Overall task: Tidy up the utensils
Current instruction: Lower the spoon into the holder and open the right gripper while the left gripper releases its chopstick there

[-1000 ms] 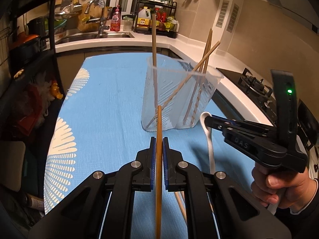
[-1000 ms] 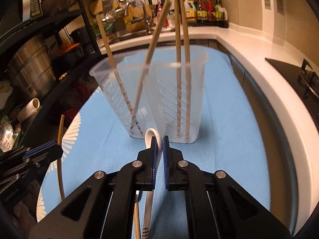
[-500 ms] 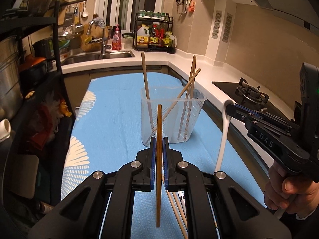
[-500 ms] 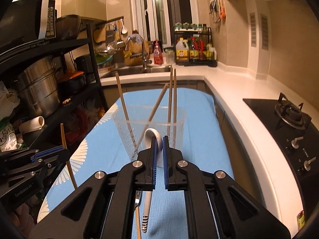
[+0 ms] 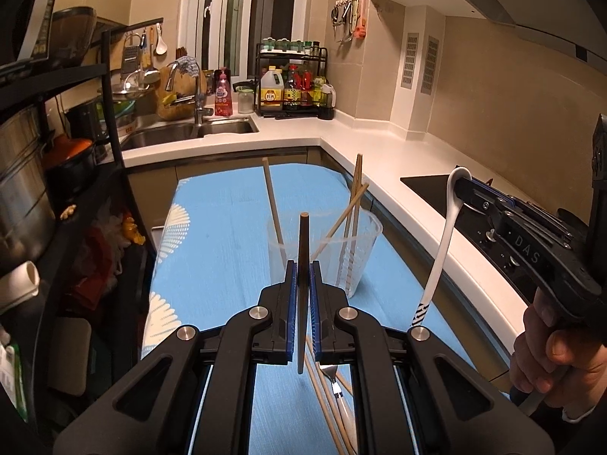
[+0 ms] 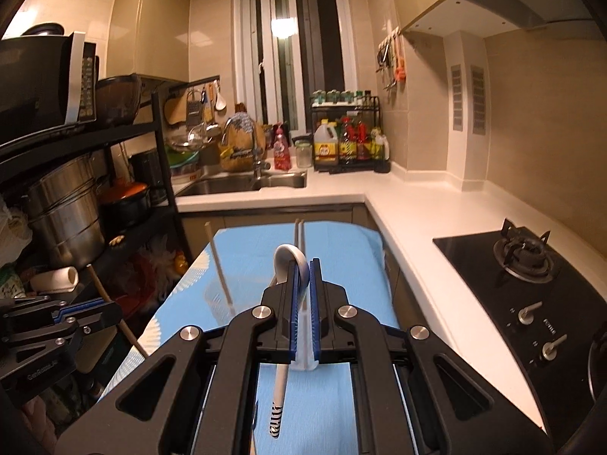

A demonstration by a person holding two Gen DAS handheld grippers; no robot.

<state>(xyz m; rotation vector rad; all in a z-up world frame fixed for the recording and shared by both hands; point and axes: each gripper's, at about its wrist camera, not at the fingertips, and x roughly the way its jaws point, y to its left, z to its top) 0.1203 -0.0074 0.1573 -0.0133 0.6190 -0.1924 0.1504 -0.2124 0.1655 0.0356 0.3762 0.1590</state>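
My left gripper [image 5: 302,271] is shut on a brown chopstick [image 5: 303,239] that stands upright between the blue pads, lifted above the blue table. Beyond it a clear plastic holder [image 5: 362,242] stands on the table with several chopsticks [image 5: 272,201] leaning in it. At the right a hand carries my right gripper [image 5: 461,185], shut on a white spoon [image 5: 440,254] whose handle hangs down. In the right wrist view the right gripper [image 6: 302,269] clamps the spoon [image 6: 290,256] by its bowl. The holder [image 6: 222,305] is mostly hidden behind the fingers. The left gripper [image 6: 110,313] with its chopstick [image 6: 110,303] shows at lower left.
More chopsticks [image 5: 322,390] and a fork [image 5: 334,379] lie on the blue table [image 5: 227,235] under the left gripper. A black shelf [image 5: 110,144] with pots stands left. The white counter [image 6: 417,220], the sink [image 6: 246,184] and a gas hob [image 6: 527,261] run behind and right.
Both grippers have risen above the table with the chopstick and the spoon still gripped. The holder now looks smaller and lower in both views, and the right gripper has tilted closer to level.
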